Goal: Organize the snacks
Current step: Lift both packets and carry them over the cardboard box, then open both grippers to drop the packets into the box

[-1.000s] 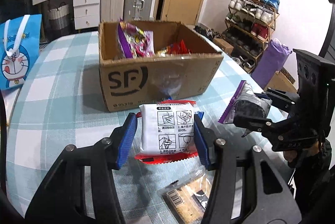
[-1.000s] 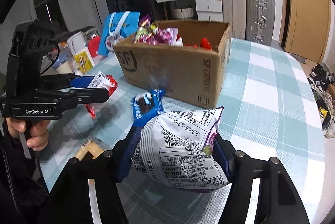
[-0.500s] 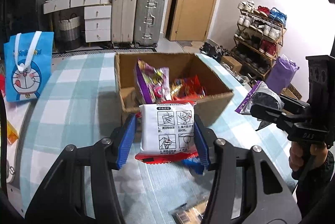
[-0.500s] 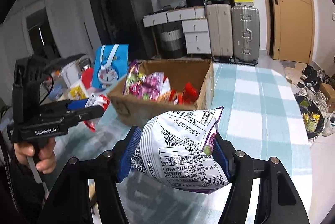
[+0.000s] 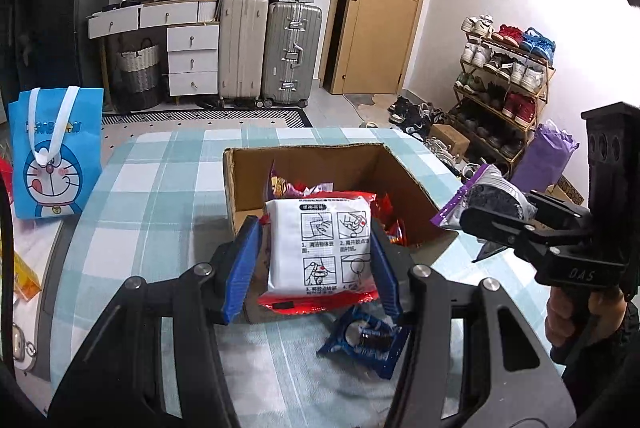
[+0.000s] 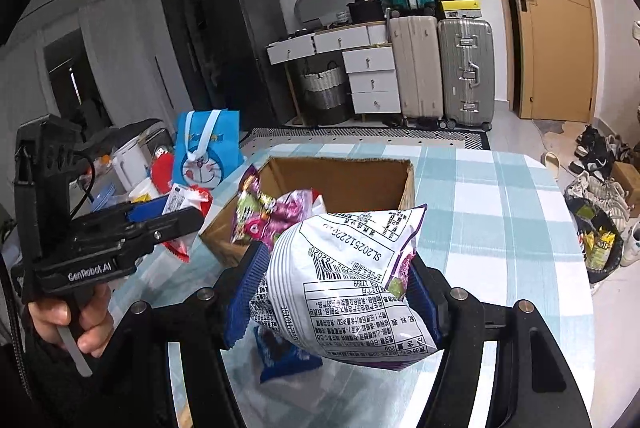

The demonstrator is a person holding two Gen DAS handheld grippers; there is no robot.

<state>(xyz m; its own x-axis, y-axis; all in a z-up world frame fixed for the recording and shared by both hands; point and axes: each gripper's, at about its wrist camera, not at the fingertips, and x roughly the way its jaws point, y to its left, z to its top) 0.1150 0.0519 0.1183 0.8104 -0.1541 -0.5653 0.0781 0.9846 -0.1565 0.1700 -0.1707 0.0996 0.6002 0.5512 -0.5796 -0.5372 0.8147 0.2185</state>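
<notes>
My left gripper (image 5: 316,268) is shut on a red and white snack packet (image 5: 320,252) and holds it in the air over the near edge of the open cardboard box (image 5: 404,180). My right gripper (image 6: 332,292) is shut on a white and purple snack bag (image 6: 340,288), raised near the box (image 6: 344,176), which holds several snack bags. A blue snack packet (image 5: 366,342) lies on the checked tablecloth in front of the box. The right gripper (image 5: 496,220) also shows at the right of the left wrist view, and the left gripper (image 6: 168,216) at the left of the right wrist view.
A blue Doraemon bag (image 5: 50,152) stands at the table's left. Jars and packets (image 6: 132,164) crowd the left edge. Suitcases (image 5: 268,56), drawers and a shoe rack (image 5: 504,84) stand beyond the table. A yellow packet (image 5: 24,280) lies far left.
Both grippers have risen from table height with their snacks and moved toward the box, so I now look down into it. The blue packet stays on the table.
</notes>
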